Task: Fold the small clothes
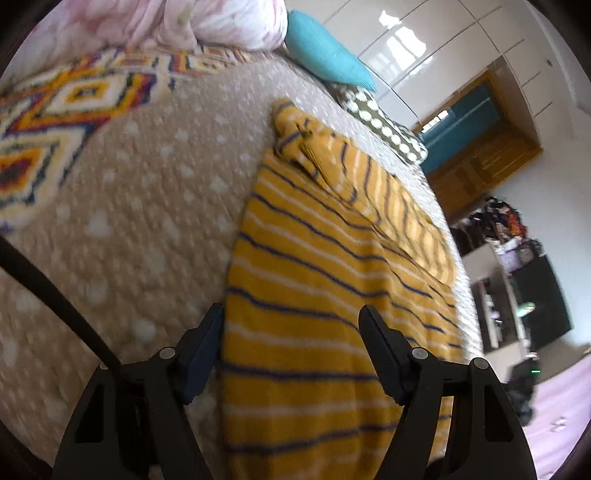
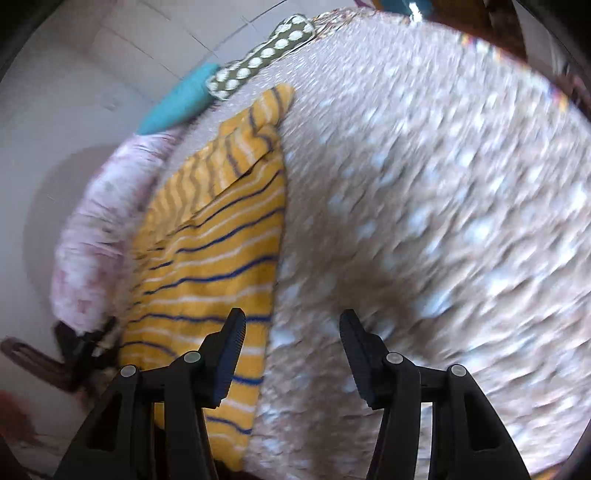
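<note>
A yellow garment with blue and white stripes point(image 1: 317, 280) lies flat on the beige dotted bedspread point(image 1: 140, 221), one sleeve folded over its body. It also shows in the right wrist view point(image 2: 207, 251). My left gripper point(image 1: 291, 314) is open and empty, just above the garment's near end. My right gripper point(image 2: 291, 317) is open and empty, over the garment's right edge, its left finger above the cloth and its right finger above the bedspread point(image 2: 424, 184).
A patterned rug-like throw point(image 1: 55, 110) and a pink floral duvet point(image 1: 192, 22) lie at the far side. A teal pillow point(image 1: 325, 55) and a dotted cushion point(image 1: 384, 125) sit at the bed's edge. A black strap point(image 1: 55, 295) crosses the left.
</note>
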### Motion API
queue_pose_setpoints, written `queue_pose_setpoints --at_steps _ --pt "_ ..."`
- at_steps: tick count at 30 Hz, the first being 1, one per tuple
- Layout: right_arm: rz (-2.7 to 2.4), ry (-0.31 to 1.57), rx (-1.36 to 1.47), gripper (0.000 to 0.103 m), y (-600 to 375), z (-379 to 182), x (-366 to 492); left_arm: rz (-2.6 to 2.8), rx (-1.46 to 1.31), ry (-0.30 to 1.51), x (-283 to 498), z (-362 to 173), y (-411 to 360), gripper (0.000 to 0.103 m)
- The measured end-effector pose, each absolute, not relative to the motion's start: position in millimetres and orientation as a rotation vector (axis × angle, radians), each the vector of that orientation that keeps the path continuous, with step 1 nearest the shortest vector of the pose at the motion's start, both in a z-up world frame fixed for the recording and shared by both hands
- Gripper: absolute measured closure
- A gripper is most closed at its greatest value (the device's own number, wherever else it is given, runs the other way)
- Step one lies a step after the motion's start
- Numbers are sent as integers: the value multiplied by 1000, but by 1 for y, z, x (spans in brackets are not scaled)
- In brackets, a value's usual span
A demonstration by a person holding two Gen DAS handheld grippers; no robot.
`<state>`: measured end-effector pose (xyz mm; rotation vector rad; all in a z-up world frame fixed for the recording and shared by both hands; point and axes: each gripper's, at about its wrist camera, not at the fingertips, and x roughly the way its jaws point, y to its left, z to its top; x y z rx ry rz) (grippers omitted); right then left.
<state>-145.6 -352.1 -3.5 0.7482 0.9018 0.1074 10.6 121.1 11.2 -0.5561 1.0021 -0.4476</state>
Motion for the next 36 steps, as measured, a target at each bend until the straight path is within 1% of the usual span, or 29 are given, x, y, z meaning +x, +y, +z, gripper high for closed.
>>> queue_pose_setpoints --at_steps 3,6,8,9,10,11,13,16,20,25,29,31,33,36 --pt "146 835 766 42 -339 -9 -141 -469 -588 1021 5 10 123 32" --pt "216 815 818 41 -332 -14 -135 -515 -674 1038 -3 9 125 37" --pt "247 810 822 41 -326 -15 -131 -543 -717 1052 -7 5 124 45" --pt "259 806 819 41 -324 -15 -132 -547 -734 1056 -12 3 125 48" --pt "279 803 823 41 -322 -16 -131 -550 -743 1057 -14 2 125 54" --pt "307 799 836 41 -319 -18 -133 -555 -761 1061 -18 0 126 59" --pt "344 794 854 41 -316 -20 -139 -572 -821 1071 -25 -6 130 62" --pt "401 786 890 42 -309 -25 -147 -571 -860 1066 -33 -10 133 62" --pt "485 796 929 42 -291 -31 -153 -564 -812 1059 -45 -5 127 62" --pt "485 816 863 43 -266 -29 -154 -579 -750 1068 -56 -3 115 62" --pt "568 828 938 50 -252 -35 -151 -591 -713 1074 -60 -1 106 62" --pt "578 844 955 55 -245 -41 -151 -589 -722 1075 -59 -3 105 62" --pt "568 847 951 58 -240 -45 -152 -588 -754 1081 -57 -7 107 62" --pt "572 850 972 59 -239 -49 -154 -583 -766 1079 -57 -9 108 62"
